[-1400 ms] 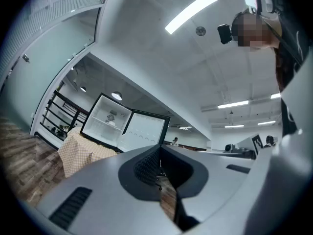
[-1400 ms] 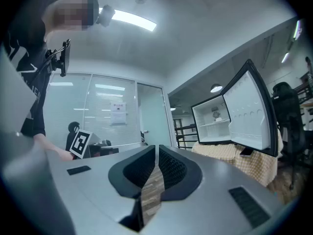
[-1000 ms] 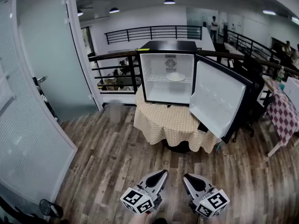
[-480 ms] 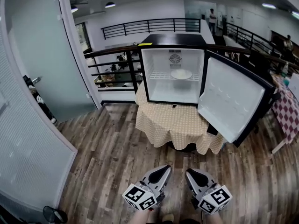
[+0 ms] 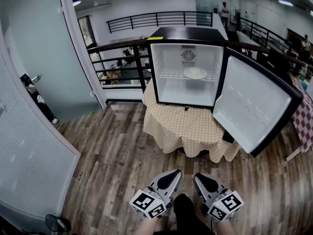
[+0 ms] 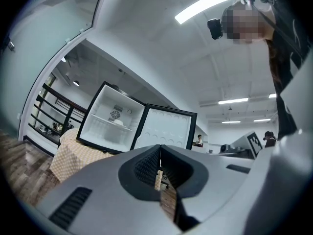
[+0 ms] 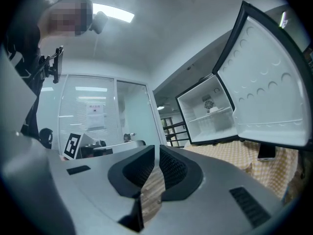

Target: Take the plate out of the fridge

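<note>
Much closer: fridge (image 5: 188, 65) looms larger; plate (image 5: 195, 73) on its shelf (image 5: 171, 75).
Jaws of left gripper (image 5: 174, 173) and right gripper (image 5: 197, 177) together, empty; approach unfinished.

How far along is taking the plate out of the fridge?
Done: the fridge door stands open. In hand: nothing; left gripper and right gripper are shut, empty, far from the fridge. Left: approach, grip the plate on the wire shelf, lift it out.
</note>
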Tool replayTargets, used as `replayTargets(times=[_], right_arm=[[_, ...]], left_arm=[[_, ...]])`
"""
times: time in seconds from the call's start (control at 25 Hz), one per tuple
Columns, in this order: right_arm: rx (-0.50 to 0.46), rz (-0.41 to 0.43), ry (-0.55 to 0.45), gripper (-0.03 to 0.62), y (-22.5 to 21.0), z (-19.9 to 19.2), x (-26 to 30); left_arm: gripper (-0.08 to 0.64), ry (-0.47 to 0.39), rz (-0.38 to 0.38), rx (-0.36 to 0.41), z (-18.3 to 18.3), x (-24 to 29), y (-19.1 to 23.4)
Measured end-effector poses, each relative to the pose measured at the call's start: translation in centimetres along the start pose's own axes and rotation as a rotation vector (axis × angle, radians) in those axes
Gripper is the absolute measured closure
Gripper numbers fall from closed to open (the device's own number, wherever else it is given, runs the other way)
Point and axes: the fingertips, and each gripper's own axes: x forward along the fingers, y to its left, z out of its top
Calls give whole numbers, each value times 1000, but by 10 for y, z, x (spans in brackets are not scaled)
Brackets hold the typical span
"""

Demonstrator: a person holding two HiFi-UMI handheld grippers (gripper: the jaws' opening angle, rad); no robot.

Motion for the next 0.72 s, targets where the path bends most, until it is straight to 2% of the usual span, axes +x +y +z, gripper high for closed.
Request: replayTargets(times=[0.36, 0.72], right_arm=[[37, 26, -22, 543, -45, 13, 59], [91, 7, -28, 543, -103, 33, 114]], left_arm=[[551, 9, 16, -6, 4, 46, 53], [551, 23, -15, -15, 16, 110, 102]])
